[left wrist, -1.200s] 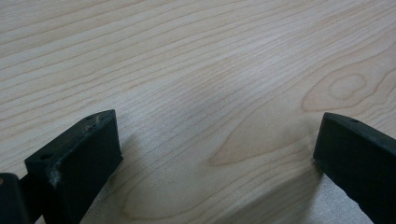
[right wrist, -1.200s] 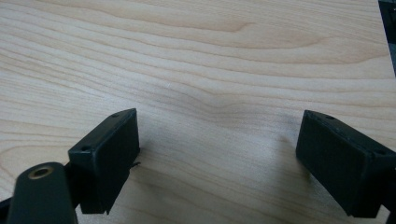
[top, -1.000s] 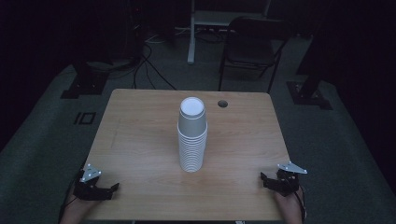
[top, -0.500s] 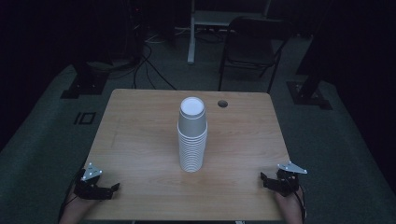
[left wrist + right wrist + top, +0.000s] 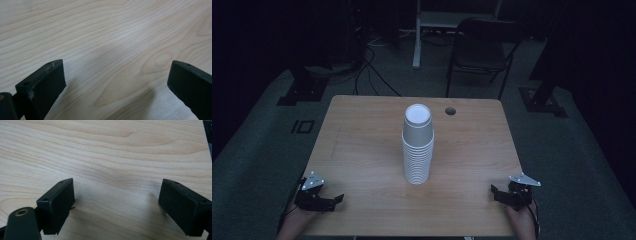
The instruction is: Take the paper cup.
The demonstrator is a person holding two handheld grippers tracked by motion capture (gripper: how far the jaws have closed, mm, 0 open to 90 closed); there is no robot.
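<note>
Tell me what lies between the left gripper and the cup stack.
Nothing: in the high view, bare wooden table runs from the left gripper to the cup stack.

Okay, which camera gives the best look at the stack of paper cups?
The high view. It shows the whole stack of paper cups standing upright in the middle of the table, apart from both hand-held grippers. The left gripper view and the right gripper view look down at bare wood between open jaws, so they tell nothing about the cups.
</note>
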